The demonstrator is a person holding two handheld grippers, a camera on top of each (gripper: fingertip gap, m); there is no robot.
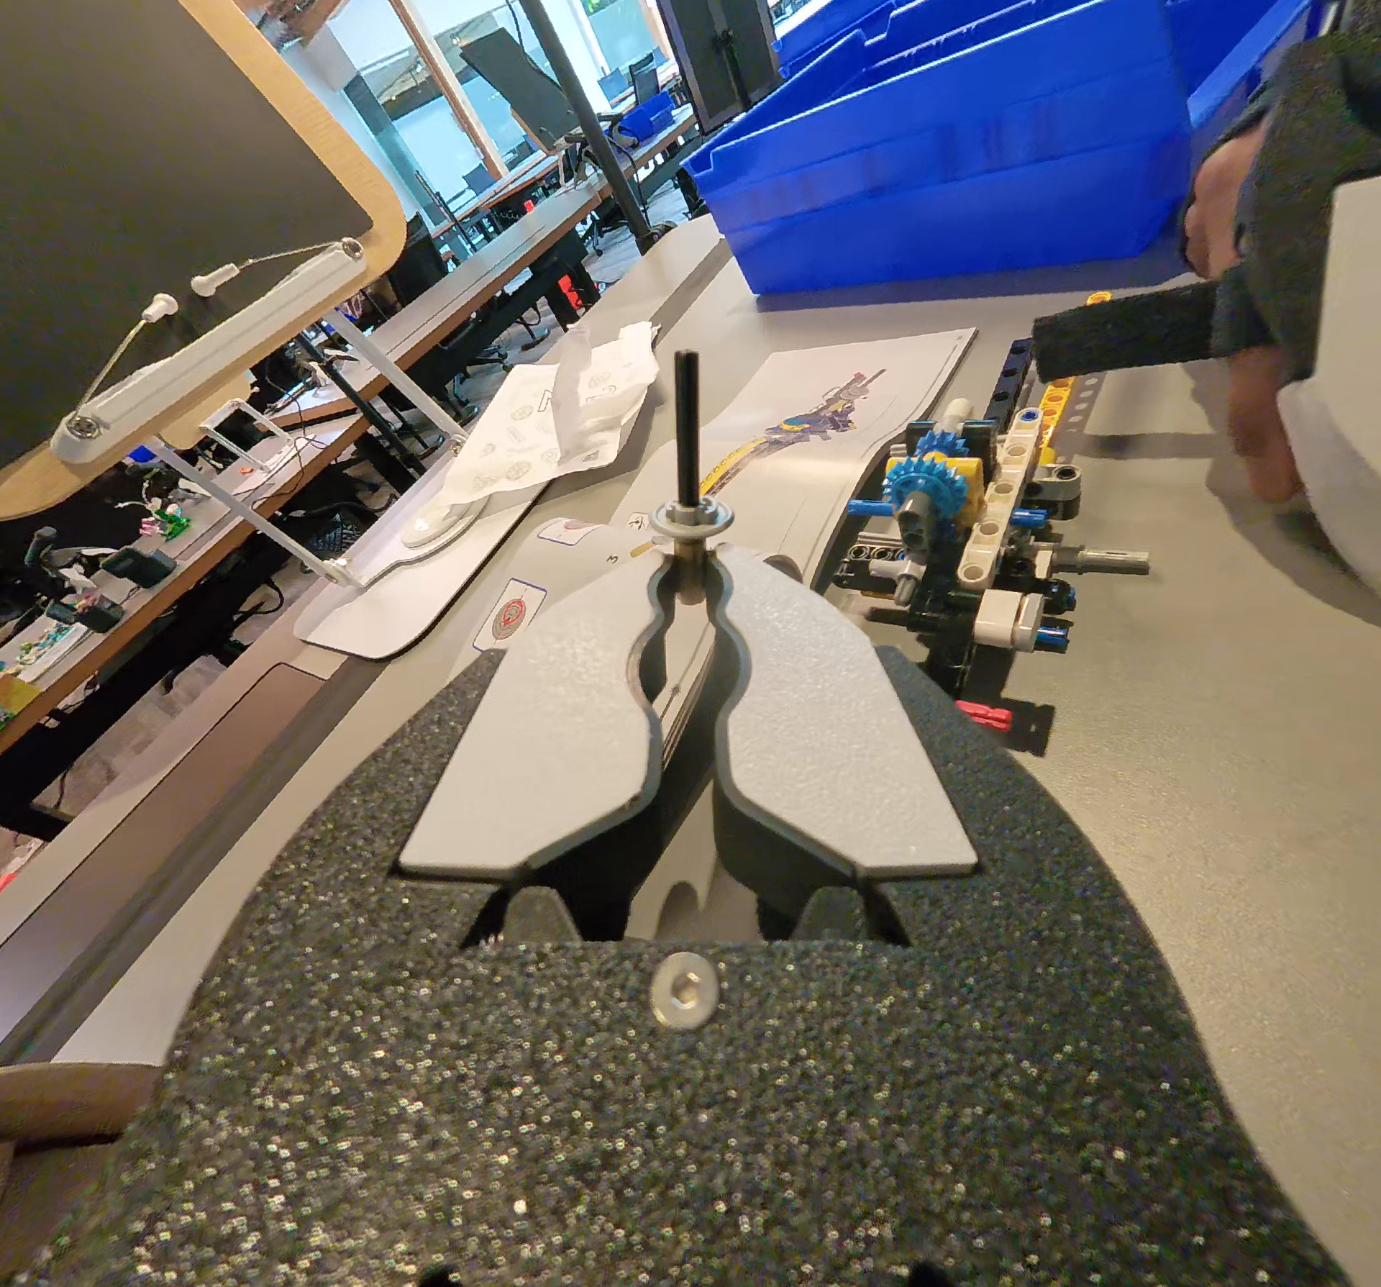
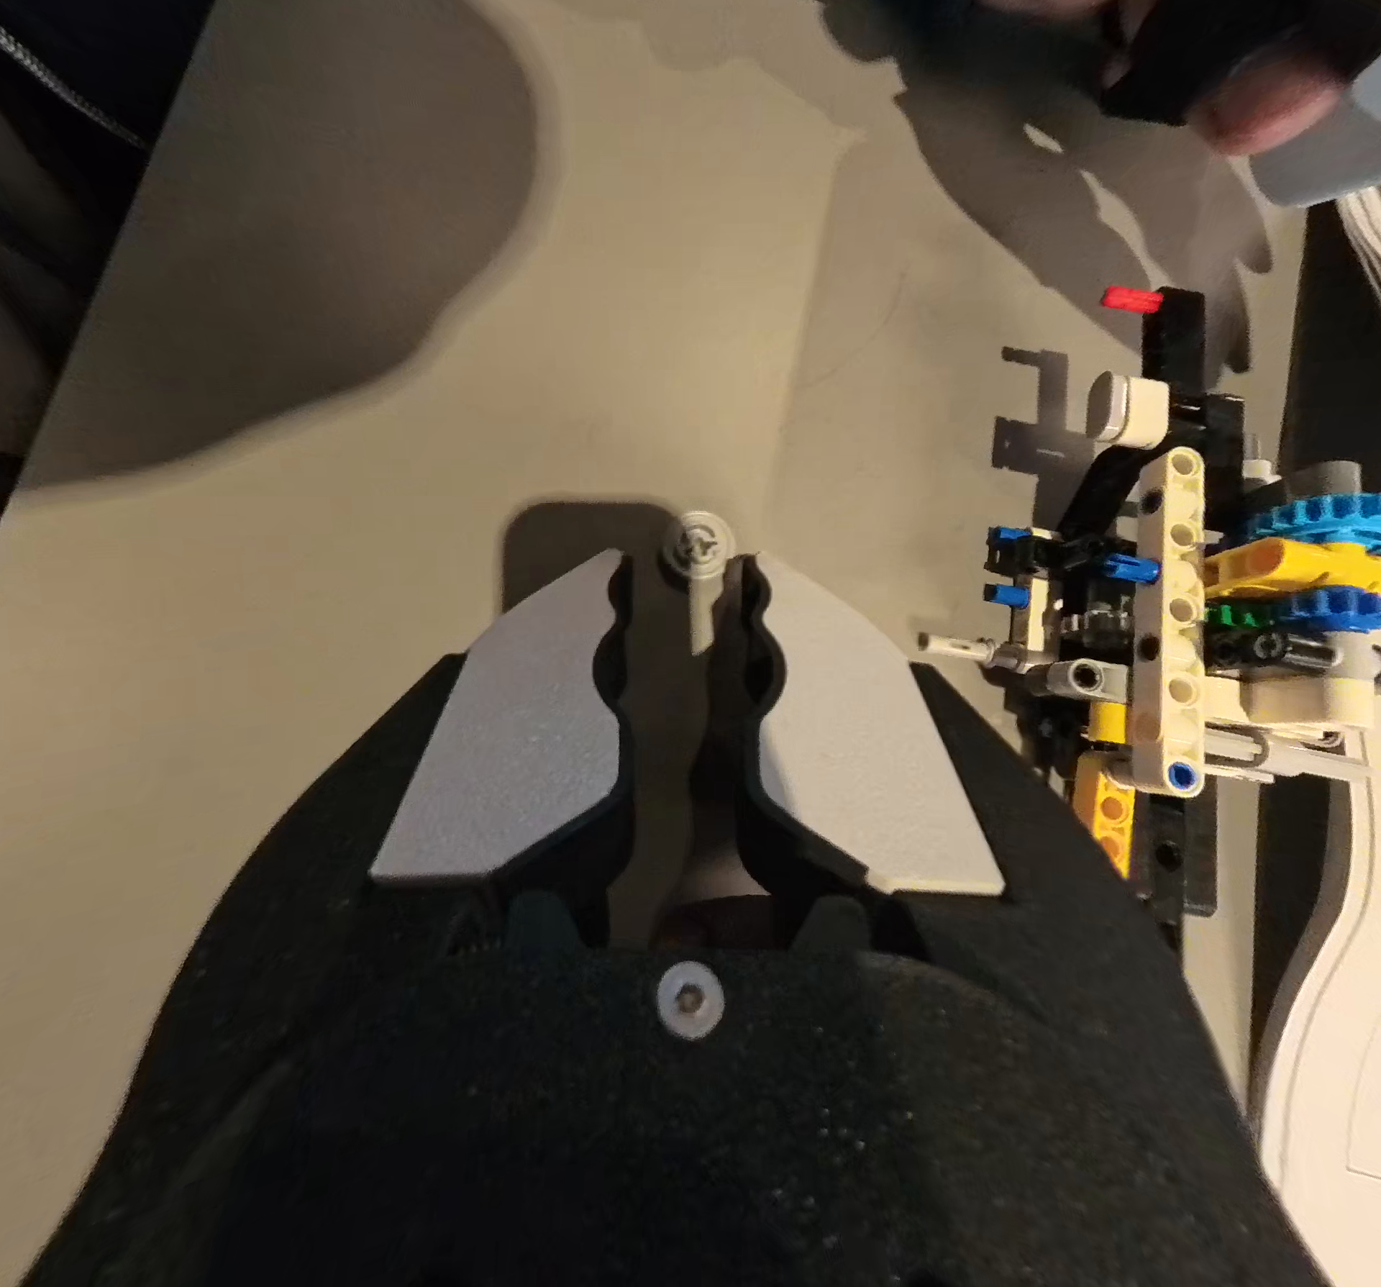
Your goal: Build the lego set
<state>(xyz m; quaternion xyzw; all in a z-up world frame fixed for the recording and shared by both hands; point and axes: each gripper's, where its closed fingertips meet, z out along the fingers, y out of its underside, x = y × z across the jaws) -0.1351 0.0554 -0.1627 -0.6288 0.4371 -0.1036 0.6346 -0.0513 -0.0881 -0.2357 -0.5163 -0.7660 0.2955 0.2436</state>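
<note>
Left gripper [image 1: 691, 556]: jaws drawn narrow, clamped at the tips on the lower end of a black axle [image 1: 686, 421]; the axle stands upright and carries a grey bush [image 1: 690, 517] just above the fingertips.

Right gripper [image 2: 691, 571]: jaws slightly apart, a small grey pin with round head [image 2: 699, 563] lying between the tips; whether the pads actually grip it cannot be told.

Lego assembly [image 1: 979, 526]: partly built, resting on the table to the right of the left gripper, well apart from it; white beam, blue gears and yellow parts visible, with a loose red pin [image 1: 985, 715] at its near end.

Risks, as judged: the axle is pinched only at its very end, so any side load could tilt it or let it slip out; the bush could slide down. If loosely held, the grey pin may drop and roll.

Surface: grey table [image 1: 1196, 765], smooth, shadowed in the right wrist view. On it: instruction booklet [image 1: 859, 391], crumpled paper bag [image 1: 568, 414], blue bins [image 1: 971, 190].

Room: open office, long desks, windows beyond.
</note>
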